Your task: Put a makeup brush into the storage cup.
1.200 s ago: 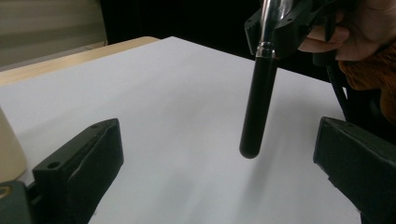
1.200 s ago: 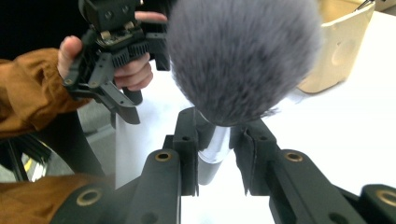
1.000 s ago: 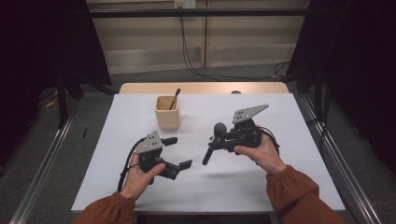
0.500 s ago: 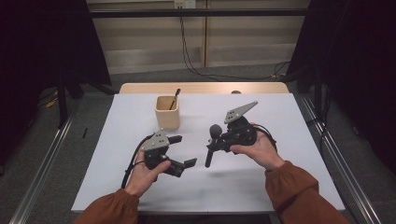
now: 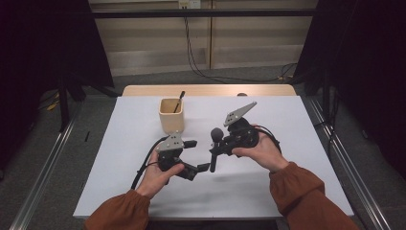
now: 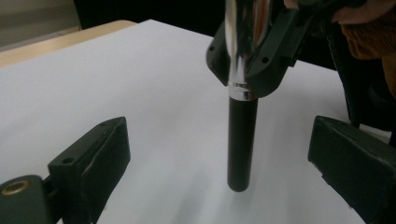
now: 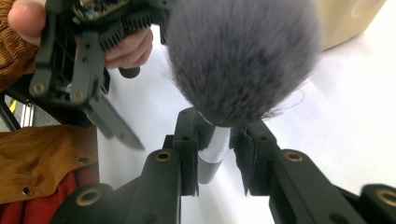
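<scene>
The makeup brush (image 5: pixel 214 147), a light, stiff stick with a soft fluffy head and a smooth, likely slippery handle, stands upright above the white table, in front of the wooden cup (image 5: pixel 171 115) and a little to its right. The right gripper (image 5: pixel 221 143) pinches it on the shiny metal collar just under the bristles. The left gripper (image 5: pixel 197 155) has its jaws spread wide either side of the black handle (image 6: pixel 242 140), touching nothing; that bare lower handle looks like the best place to grip, never the head.
</scene>
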Available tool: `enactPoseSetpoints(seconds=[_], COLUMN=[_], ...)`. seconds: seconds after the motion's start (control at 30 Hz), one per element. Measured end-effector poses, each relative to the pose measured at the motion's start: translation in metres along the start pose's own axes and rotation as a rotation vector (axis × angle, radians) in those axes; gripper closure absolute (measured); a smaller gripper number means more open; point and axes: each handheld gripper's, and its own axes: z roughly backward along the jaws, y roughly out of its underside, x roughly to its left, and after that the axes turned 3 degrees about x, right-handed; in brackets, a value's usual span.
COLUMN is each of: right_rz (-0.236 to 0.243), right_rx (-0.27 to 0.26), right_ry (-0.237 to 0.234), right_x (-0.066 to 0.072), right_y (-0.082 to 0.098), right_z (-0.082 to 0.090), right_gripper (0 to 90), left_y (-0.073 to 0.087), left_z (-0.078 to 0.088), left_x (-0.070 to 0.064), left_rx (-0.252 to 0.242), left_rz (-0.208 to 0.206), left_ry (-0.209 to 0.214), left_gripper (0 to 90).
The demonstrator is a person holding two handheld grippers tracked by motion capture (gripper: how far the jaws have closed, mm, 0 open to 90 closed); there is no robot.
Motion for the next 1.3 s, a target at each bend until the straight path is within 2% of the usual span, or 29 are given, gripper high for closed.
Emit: enactPoseSetpoints(seconds=[0.07, 0.23, 0.27, 0.33, 0.47, 0.6, 0.67, 0.73, 0.9, 1.03, 1.3], right_rz=[0.003, 0.008, 0.009, 0.008, 0.013, 0.009, 0.013, 0.018, 0.017, 0.019, 0.013], right_rx=[0.003, 0.000, -0.001, -0.004, -0.008, -0.008, -0.009, -0.010, -0.010, -0.010, -0.020], right_ry=[0.000, -0.002, -0.002, 0.000, -0.003, -0.005, -0.009, -0.007, -0.013, -0.011, -0.020], right_x=[0.001, 0.003, 0.003, 0.003, 0.003, 0.004, 0.004, 0.005, 0.006, 0.005, 0.006], right_y=[-0.001, -0.004, -0.004, -0.005, -0.006, -0.006, -0.007, -0.007, -0.008, -0.008, -0.008], right_z=[-0.001, -0.004, -0.004, -0.004, -0.005, -0.006, -0.007, -0.008, -0.009, -0.010, -0.011], right_gripper=[71.5, 71.5, 71.5, 71.5, 71.5, 71.5, 71.5, 71.5, 71.5, 71.5, 71.5], left_y=[0.000, 0.001, 0.001, 0.001, 0.000, -0.002, -0.002, -0.002, -0.002, -0.002, -0.003], left_z=[-0.002, -0.006, -0.006, -0.008, -0.010, -0.013, -0.014, -0.015, -0.016, -0.015, -0.015], left_x=[-0.002, 0.000, 0.000, -0.001, -0.003, -0.002, -0.002, -0.002, -0.003, -0.001, -0.003], left_rx=[0.013, 0.018, 0.020, 0.031, 0.043, 0.037, 0.046, 0.040, 0.047, 0.032, 0.033], left_rz=[-0.005, 0.021, 0.018, 0.004, -0.007, 0.012, 0.009, 0.028, 0.030, 0.029, 0.030], left_ry=[-0.013, 0.020, 0.028, 0.020, 0.022, 0.033, 0.027, 0.038, 0.051, 0.053, 0.071], left_gripper=[5.6, 5.6, 5.6, 6.3, 13.7, 20.1, 27.9, 30.9, 42.5, 54.3, 67.0])
